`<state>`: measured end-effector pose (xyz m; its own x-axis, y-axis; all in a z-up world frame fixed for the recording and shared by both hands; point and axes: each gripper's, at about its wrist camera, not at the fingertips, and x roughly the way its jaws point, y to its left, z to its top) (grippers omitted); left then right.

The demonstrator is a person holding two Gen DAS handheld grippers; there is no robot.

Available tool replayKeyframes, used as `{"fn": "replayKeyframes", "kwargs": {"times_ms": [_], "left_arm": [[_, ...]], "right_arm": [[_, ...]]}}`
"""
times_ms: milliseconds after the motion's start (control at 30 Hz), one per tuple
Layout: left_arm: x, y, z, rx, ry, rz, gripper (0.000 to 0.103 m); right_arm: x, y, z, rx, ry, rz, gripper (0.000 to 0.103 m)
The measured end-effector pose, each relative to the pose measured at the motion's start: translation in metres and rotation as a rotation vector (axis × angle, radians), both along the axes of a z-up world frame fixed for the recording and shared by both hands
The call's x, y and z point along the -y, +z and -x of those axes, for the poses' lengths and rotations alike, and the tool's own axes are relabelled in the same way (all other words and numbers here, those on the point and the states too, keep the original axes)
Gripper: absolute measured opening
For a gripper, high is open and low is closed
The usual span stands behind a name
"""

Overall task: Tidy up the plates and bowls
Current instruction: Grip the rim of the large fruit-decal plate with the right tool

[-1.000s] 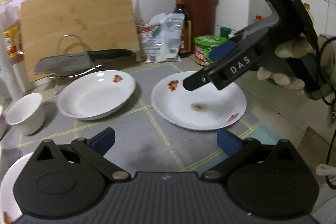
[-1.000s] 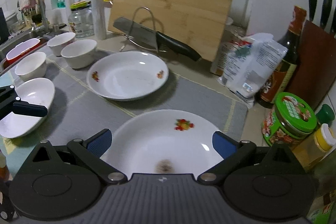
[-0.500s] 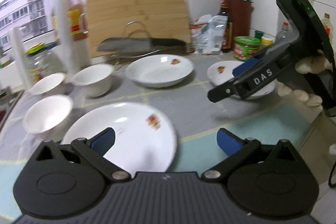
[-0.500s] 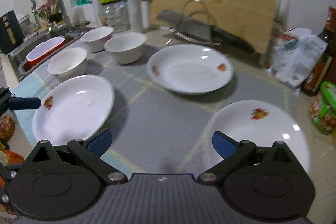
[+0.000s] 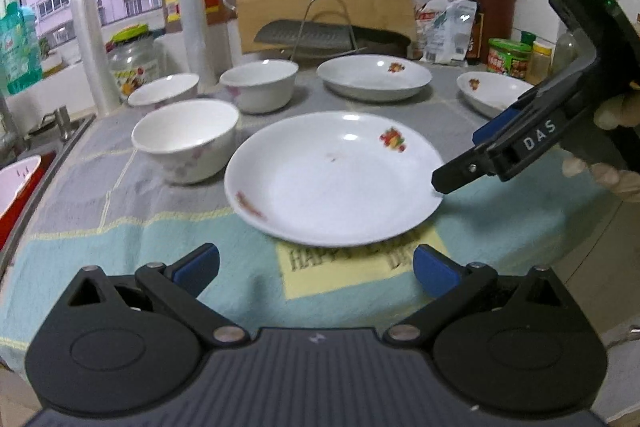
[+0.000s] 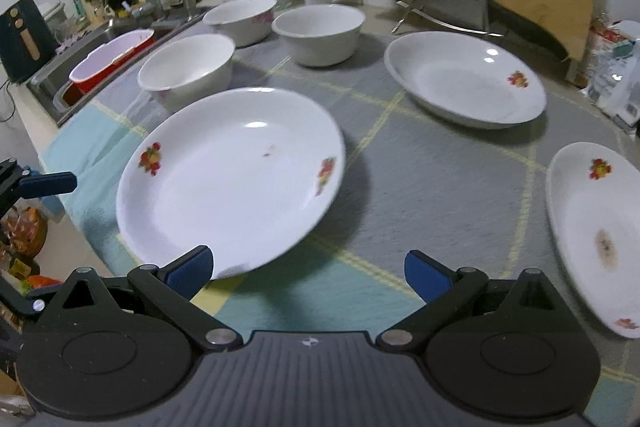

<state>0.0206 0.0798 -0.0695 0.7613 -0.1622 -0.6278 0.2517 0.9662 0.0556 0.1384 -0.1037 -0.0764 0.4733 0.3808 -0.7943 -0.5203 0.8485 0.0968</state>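
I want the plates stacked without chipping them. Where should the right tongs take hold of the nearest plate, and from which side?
Grip the thin rim of the nearest plate, at the edge facing the right tongs, coming in low from the front. The plate lies flat on the mat, so only its raised rim likely offers a pinch, one finger over and one under. The far-left edge is crowded by a bowl.

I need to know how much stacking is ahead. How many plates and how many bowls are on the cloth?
Plates: 3 — near, far, right.
Bowls: 3 — near, middle, far.
Total: 6
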Motion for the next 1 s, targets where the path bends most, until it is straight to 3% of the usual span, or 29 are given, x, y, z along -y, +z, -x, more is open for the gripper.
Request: {"fn": "replayKeyframes", "kwargs": {"times_ms": [600, 733, 1000], "left_arm": [[0.007, -0.023, -0.024, -0.091, 0.060, -0.056, 0.102], [0.007, -0.024, -0.029, -0.108, 0.032, -0.070, 0.102], [-0.010, -0.028, -0.039, -0.135, -0.095, -0.009, 0.102]], "right_arm": [[-0.033, -0.022, -0.048, -0.035, 0.168, 0.021, 0.103], [-0.037, -0.022, -0.052, -0.044, 0.181, 0.040, 0.103], [-0.037, -0.022, -0.055, -0.066, 0.138, 0.022, 0.103]]}}
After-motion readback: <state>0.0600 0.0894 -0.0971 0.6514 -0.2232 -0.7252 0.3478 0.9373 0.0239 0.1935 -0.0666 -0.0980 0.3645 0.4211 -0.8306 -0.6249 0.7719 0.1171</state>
